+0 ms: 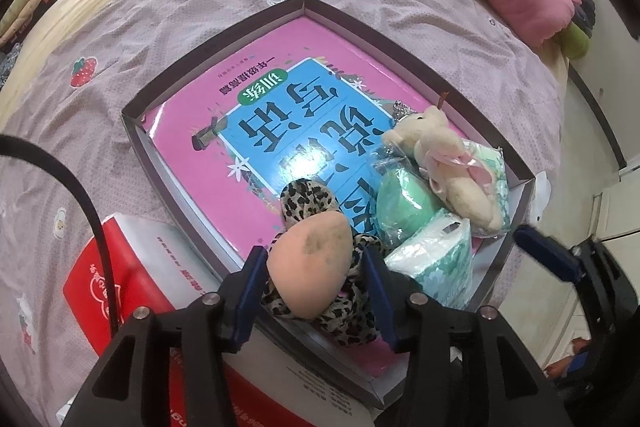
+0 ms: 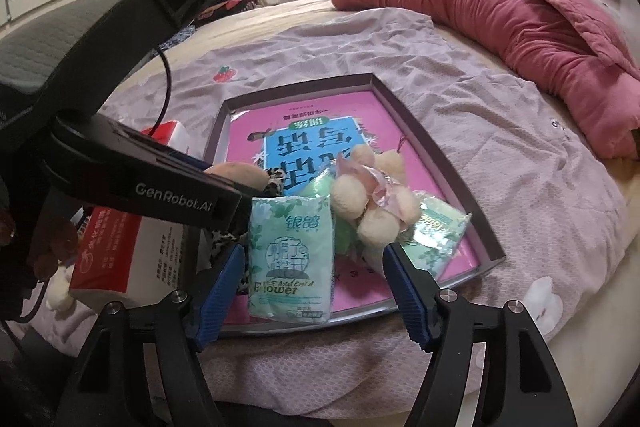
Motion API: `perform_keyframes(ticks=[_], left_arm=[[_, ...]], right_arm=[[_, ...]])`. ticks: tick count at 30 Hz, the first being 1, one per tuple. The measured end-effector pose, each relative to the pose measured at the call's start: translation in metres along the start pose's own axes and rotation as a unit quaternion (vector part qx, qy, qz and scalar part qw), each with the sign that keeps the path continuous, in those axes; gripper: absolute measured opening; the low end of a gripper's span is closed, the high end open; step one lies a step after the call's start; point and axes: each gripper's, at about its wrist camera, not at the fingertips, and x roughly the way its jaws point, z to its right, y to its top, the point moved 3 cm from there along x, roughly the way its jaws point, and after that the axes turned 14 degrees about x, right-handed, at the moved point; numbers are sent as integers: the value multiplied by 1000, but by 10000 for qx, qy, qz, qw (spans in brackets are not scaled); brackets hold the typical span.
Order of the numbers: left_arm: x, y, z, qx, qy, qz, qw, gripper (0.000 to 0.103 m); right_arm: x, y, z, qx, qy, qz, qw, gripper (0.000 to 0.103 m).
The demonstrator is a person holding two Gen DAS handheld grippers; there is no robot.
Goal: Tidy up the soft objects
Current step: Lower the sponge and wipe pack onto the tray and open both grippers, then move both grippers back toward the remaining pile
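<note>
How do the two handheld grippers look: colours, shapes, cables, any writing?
Both the left gripper and the right gripper have angular black frames with silver bolt heads and ribbed blue fingers. White lettering "GenRobot.AI" runs along the left gripper's black body, seen from the right wrist. A thin black cable curves beside it.

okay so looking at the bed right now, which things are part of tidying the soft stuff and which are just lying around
Job: makeup sponge between left gripper fingers, leopard-print cloth, tissue pack, plush bear, green sponge, shallow box.

Lying about: red carton, pink quilt, bedsheet.
</note>
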Motion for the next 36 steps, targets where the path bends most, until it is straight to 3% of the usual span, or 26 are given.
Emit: perform_keyframes(ticks=[14, 24, 36], left_arm=[[-13, -7, -5, -171, -150, 130, 9997, 62], [-29, -6, -5, -196, 4, 240, 9995, 62], [-76, -9, 0, -170, 139, 736, 9970, 65]], right_arm=[[-9, 5, 11, 249, -55, 107, 9996, 73], [-13, 4, 9, 236, -98, 110, 9996, 73], [-33, 11, 3, 245, -99, 370, 9990, 73]])
